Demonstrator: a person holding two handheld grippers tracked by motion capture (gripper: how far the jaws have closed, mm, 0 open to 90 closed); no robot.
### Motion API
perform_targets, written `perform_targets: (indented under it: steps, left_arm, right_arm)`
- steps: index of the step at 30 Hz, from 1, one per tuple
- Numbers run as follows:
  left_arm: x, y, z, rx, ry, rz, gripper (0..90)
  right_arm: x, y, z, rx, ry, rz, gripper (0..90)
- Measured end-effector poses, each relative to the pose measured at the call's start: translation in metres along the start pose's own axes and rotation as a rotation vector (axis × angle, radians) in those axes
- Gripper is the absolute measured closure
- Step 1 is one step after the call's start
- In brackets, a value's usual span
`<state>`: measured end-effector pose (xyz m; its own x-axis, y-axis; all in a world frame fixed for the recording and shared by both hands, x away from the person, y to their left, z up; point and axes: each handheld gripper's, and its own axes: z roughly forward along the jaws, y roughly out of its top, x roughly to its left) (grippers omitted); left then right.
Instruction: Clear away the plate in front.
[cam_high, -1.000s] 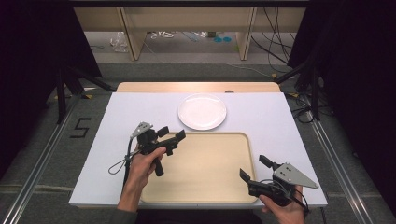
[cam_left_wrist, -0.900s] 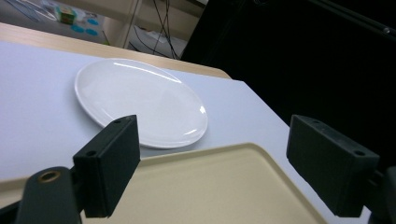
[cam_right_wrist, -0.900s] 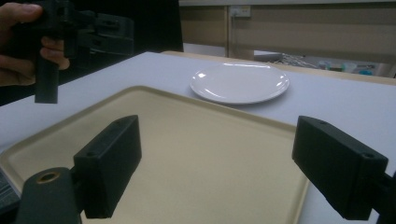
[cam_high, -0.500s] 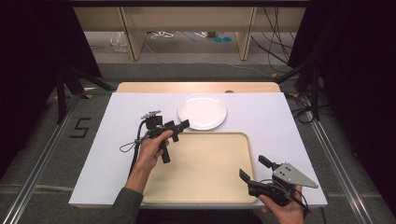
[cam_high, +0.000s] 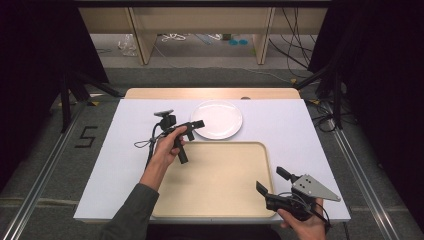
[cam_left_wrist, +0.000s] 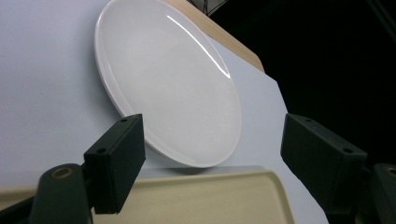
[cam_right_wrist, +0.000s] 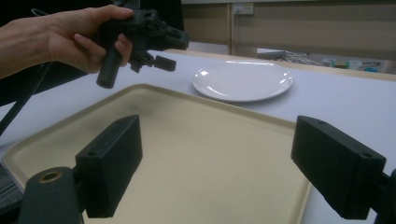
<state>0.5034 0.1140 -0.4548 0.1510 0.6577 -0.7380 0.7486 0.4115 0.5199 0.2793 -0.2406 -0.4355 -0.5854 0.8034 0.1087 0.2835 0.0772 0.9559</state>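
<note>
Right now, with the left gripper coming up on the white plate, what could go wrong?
1. The left gripper is open, its fingers just closing a little with nothing between them. The white plate lies flat on the white mat, so the fingers may only nudge its rim and slide it.
2. The beige tray sits right beside the plate's near edge, so a low approach could bump the tray's rim.
</note>
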Motion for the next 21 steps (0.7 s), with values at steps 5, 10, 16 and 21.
perform_targets:
  steps: [5, 10, 16, 21]
  left_arm:
    - [0.006, 0.005, 0.007, 0.01, 0.046, -0.037, 22.7]
    - [0.009, 0.009, 0.013, 0.021, 0.08, -0.065, 23.8]
    - [0.011, 0.008, 0.019, 0.022, 0.107, -0.104, 25.3]
    - [0.014, 0.008, 0.022, 0.027, 0.104, -0.118, 26.7]
  right_arm:
    - [0.0, 0.0, -0.001, 0.012, -0.003, -0.004, 17.4]
    - [-0.001, 0.0, -0.001, 0.009, -0.009, -0.009, 17.5]
    - [0.0, 0.0, -0.001, 0.01, -0.005, -0.008, 17.7]
    - [-0.001, 0.0, -0.001, 0.011, 0.005, 0.002, 18.1]
